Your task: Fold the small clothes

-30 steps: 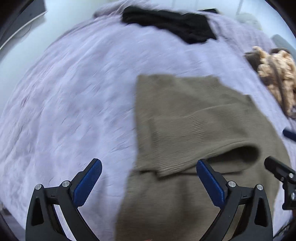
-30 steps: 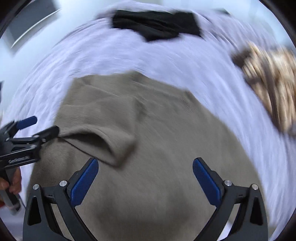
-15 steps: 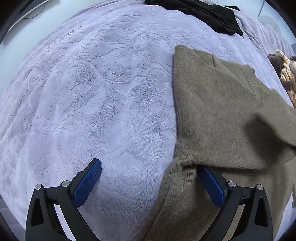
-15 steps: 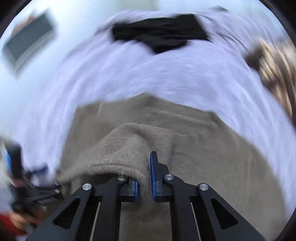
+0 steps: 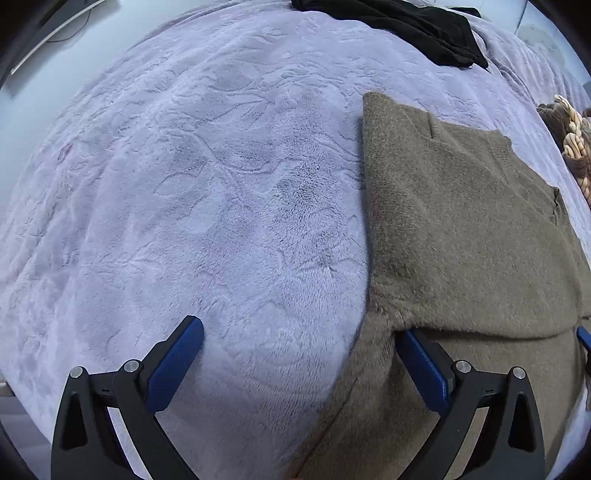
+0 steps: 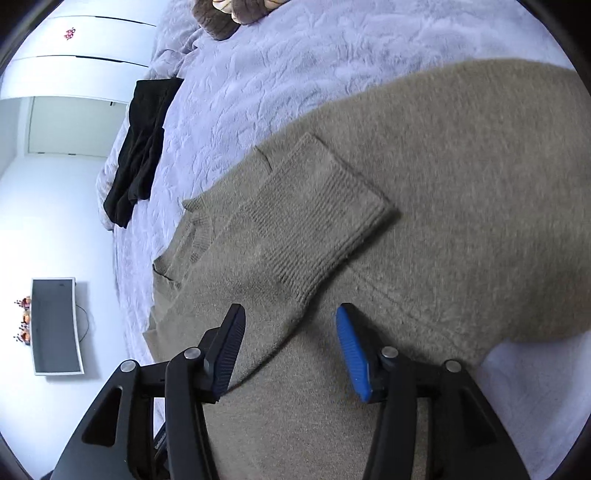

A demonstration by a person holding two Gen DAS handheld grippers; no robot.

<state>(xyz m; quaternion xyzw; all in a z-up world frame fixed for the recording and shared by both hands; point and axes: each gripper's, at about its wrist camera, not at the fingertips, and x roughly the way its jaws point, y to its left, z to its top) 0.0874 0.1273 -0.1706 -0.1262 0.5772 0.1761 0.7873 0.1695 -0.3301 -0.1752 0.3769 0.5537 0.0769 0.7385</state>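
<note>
An olive-brown knit sweater (image 5: pixel 461 229) lies on the lavender blanket (image 5: pixel 184 184), one side folded over its body. My left gripper (image 5: pixel 297 330) stands wide open at the sweater's left edge, its right fingertip (image 5: pixel 410 343) tucked under the folded flap. In the right wrist view the sweater (image 6: pixel 461 166) fills the middle, with a ribbed-cuff sleeve (image 6: pixel 314 214) laid flat across it. My right gripper (image 6: pixel 290 310) hovers just over the sleeve's upper part. Its jaws are opening; the sleeve runs between them, and the pads do not press it.
A black garment (image 5: pixel 406 26) lies at the blanket's far edge, also seen as a black garment (image 6: pixel 140 147) in the right wrist view. A brown and cream knitted piece (image 5: pixel 572 140) sits at the right. A screen (image 6: pixel 55 325) hangs on the white wall.
The right gripper shut on the sleeve, carried it across the sweater's body while rolling, then let go; the sleeve now lies flat. The left gripper shifted slightly, staying open at the edge.
</note>
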